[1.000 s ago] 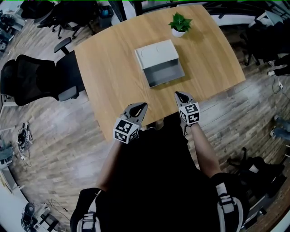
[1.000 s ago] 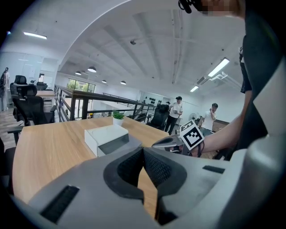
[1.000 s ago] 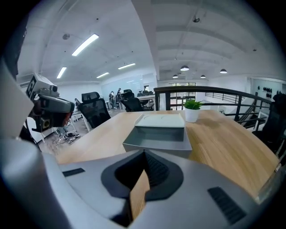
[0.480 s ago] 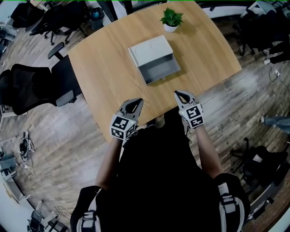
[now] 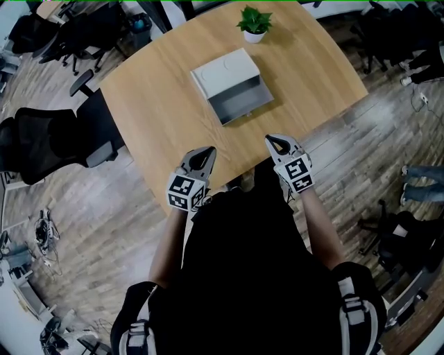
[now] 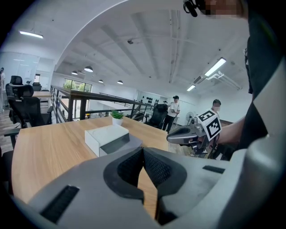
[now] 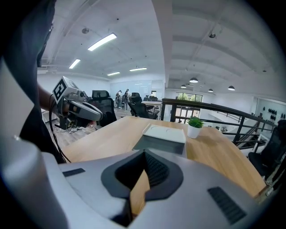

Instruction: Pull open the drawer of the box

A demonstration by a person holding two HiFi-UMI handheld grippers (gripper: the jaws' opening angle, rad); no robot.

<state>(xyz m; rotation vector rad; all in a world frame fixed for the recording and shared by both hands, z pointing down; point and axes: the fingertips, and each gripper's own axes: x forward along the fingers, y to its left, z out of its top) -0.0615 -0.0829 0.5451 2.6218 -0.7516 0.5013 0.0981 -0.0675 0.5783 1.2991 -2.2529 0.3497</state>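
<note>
while both grippers hang over the near edge of the tabletop [image 5: 152,104], the white box [image 5: 223,71] lies ahead of them. it is well apart from either, and somewhat nearer the right gripper [image 5: 269,139] than the left gripper [image 5: 210,150]. the left gripper is clenched on nothing, its pads meeting at the tip, and the right gripper is clenched and empty too. the grey drawer [image 5: 243,105] stands pulled out of the box on the side that faces the grippers. box and drawer together make one long shape whose long axis runs away from the grippers, slanting from ahead of the right gripper toward the far left. the drawer front points back toward the right gripper. beyond the box, farther from the grippers, stands a small potted plant [image 5: 254,21]. a second ago the drawer was already out. since then the gap between its front and the grippers has grown a little, the grippers having drawn back toward the person.
</note>
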